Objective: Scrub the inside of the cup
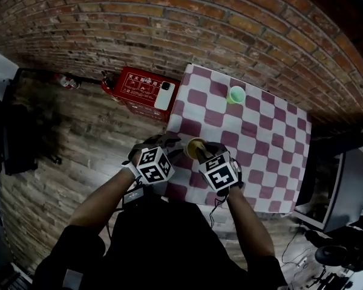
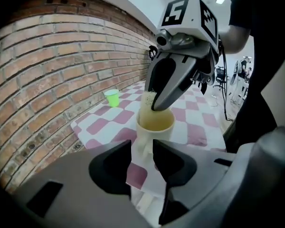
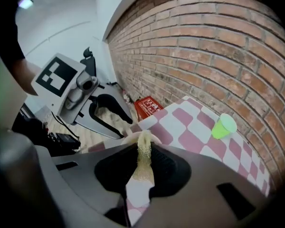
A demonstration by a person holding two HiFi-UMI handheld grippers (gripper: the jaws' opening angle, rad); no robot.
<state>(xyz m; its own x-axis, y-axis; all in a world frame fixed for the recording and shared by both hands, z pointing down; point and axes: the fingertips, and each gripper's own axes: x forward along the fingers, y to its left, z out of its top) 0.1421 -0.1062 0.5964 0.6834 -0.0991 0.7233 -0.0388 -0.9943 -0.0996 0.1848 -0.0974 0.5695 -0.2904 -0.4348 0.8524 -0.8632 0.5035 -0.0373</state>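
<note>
A cream cup point(image 1: 194, 147) stands near the front left edge of the checkered table point(image 1: 261, 142). In the left gripper view the cup point(image 2: 155, 123) sits just past my left gripper point(image 2: 142, 156), whose jaws are shut on its handle. My right gripper point(image 3: 143, 167) is shut on a yellowish scrub sponge point(image 3: 143, 156). Seen from the left, the right gripper point(image 2: 154, 102) points down over the cup's mouth, with the sponge point(image 2: 148, 99) at the rim. In the head view the left gripper point(image 1: 171, 144) and right gripper point(image 1: 201, 154) flank the cup.
A small green cup point(image 1: 236, 94) stands at the table's far side, near the brick wall. A red box point(image 1: 146, 89) and a fire extinguisher point(image 1: 66, 80) lie on the wooden floor to the left. A monitor point(image 1: 339, 192) stands to the right.
</note>
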